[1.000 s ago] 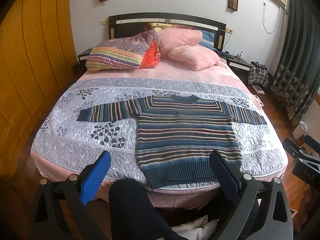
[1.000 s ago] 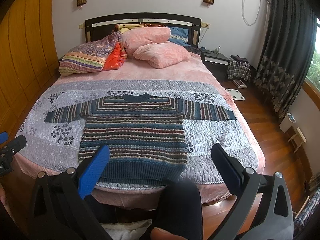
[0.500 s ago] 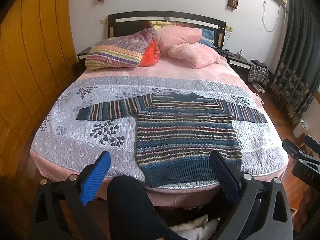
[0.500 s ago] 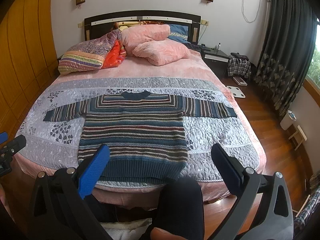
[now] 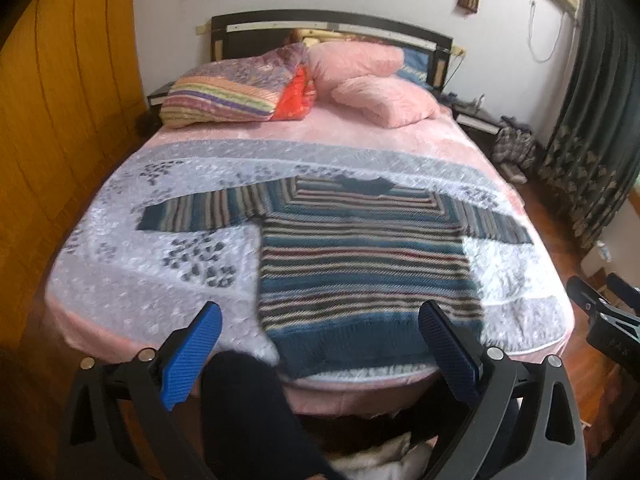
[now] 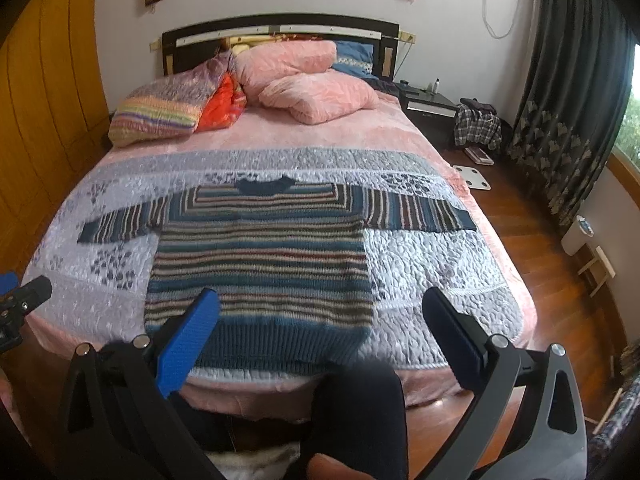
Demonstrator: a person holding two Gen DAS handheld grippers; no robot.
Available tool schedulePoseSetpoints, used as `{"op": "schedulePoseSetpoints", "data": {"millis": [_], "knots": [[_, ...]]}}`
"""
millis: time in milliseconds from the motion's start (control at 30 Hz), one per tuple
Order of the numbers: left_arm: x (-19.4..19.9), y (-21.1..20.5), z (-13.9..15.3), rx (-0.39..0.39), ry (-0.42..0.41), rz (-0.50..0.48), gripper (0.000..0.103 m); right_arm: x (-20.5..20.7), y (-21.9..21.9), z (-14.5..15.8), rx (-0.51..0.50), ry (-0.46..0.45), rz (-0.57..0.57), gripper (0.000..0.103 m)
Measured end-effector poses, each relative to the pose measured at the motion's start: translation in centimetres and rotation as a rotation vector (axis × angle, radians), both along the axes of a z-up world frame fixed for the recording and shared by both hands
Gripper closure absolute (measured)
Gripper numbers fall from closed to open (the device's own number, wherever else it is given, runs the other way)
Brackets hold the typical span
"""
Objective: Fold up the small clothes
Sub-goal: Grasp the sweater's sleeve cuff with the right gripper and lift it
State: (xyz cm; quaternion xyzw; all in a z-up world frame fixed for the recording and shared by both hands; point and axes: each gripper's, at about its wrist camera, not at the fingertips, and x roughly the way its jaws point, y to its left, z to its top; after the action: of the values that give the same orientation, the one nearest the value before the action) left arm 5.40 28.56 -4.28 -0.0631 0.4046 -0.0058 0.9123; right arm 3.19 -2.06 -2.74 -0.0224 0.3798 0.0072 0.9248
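I had the left gripper (image 5: 320,344) low in the frame with its jaws spread wide and nothing between them, its blue pads (image 5: 192,354) hanging short of the foot of the bed (image 5: 120,280). The right gripper (image 6: 320,328) sat the same way, jaws wide apart and empty. The striped sweater (image 5: 360,264) lay flat in the middle of the left view, on the grey quilt (image 5: 180,184), both sleeves stretched straight out to the sides, the collar toward the top of the frame and the dark blue hem at the bed's near edge. In the right view the sweater (image 6: 260,256) filled the centre, its hem just behind the left blue pad. A dark-clothed knee (image 5: 240,400) rose at the bottom centre between my jaws. Pink pillows (image 6: 316,96) and a folded striped blanket (image 6: 160,112) were piled in the upper part of the frame against the dark headboard (image 6: 280,26). Dark curtains (image 6: 568,112) hung along the right edge, above the wooden floor (image 6: 536,264).
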Motion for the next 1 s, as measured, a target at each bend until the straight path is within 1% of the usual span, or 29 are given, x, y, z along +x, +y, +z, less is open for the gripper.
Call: {"op": "schedulePoseSetpoints", "data": {"millis": [67,100,133,167,233,333,400,433,467,500,567,600,633,700,767,833,900,1000], "knots": [[0.9,0.0,-1.0,-0.019,-0.023,-0.012,0.004,1.0,-1.7,-1.0,0.092,-0.04,0.062,0.003],[1.7,0.1,-1.8,-0.037,-0.032,-0.022,0.004,1.8,-2.5,-1.4,0.131,-0.039,0.065,0.003],[2.7,0.3,-2.7,-0.063,-0.026,-0.034,0.004,2.9,-3.6,-2.2,0.168,-0.027,0.045,0.003],[3.8,0.6,-3.7,-0.094,-0.007,-0.042,0.004,4.1,-4.7,-3.1,0.178,-0.001,0.019,0.003],[5.2,0.7,-5.2,-0.126,0.011,-0.047,0.004,6.3,-7.0,-4.5,0.212,0.035,-0.008,0.003],[7.6,0.5,-6.8,-0.116,0.007,-0.05,0.004,9.6,-10.9,-7.1,0.275,0.071,-0.082,0.003],[9.1,0.5,-7.7,-0.142,-0.01,-0.064,0.004,11.9,-13.9,-9.3,0.341,0.108,-0.13,0.003],[9.6,0.5,-7.9,-0.153,-0.015,-0.061,0.004,12.8,-15.3,-10.4,0.369,0.119,-0.154,0.005],[10.4,0.5,-8.4,-0.172,-0.018,-0.059,0.004,14.0,-16.9,-11.7,0.403,0.141,-0.182,0.014],[11.1,0.4,-8.6,-0.181,-0.018,-0.057,0.004,15.0,-18.0,-12.6,0.43,0.159,-0.2,0.032],[12.4,0.2,-9.0,-0.19,-0.02,-0.055,0.004,17.8,-21.9,-16.3,0.555,0.246,-0.262,0.05],[13.4,0.0,-9.4,-0.198,-0.018,-0.059,0.004,18.4,-23.0,-17.4,0.602,0.272,-0.284,0.05],[14.2,-0.4,-9.6,-0.203,-0.014,-0.062,0.004,19.7,-25.4,-19.6,0.682,0.309,-0.34,0.05],[15.8,-0.9,-10.4,-0.226,0.006,-0.069,0.004,21.4,-28.4,-21.9,0.763,0.325,-0.398,0.05],[17.6,-1.5,-11.3,-0.243,0.026,-0.071,0.004,23.4,-31.8,-24.2,0.864,0.316,-0.439,0.056],[18.9,-2.1,-12.0,-0.245,0.037,-0.071,0.004,25.4,-35.3,-26.5,0.998,0.313,-0.47,0.056],[20.1,-2.8,-12.9,-0.246,0.036,-0.077,0.004,27.1,-38.7,-28.2,1.081,0.277,-0.526,0.056],[21.7,-3.6,-14.4,-0.26,0.048,-0.078,0.004,29.5,-43.1,-30.0,1.146,0.216,-0.611,0.059]]}}
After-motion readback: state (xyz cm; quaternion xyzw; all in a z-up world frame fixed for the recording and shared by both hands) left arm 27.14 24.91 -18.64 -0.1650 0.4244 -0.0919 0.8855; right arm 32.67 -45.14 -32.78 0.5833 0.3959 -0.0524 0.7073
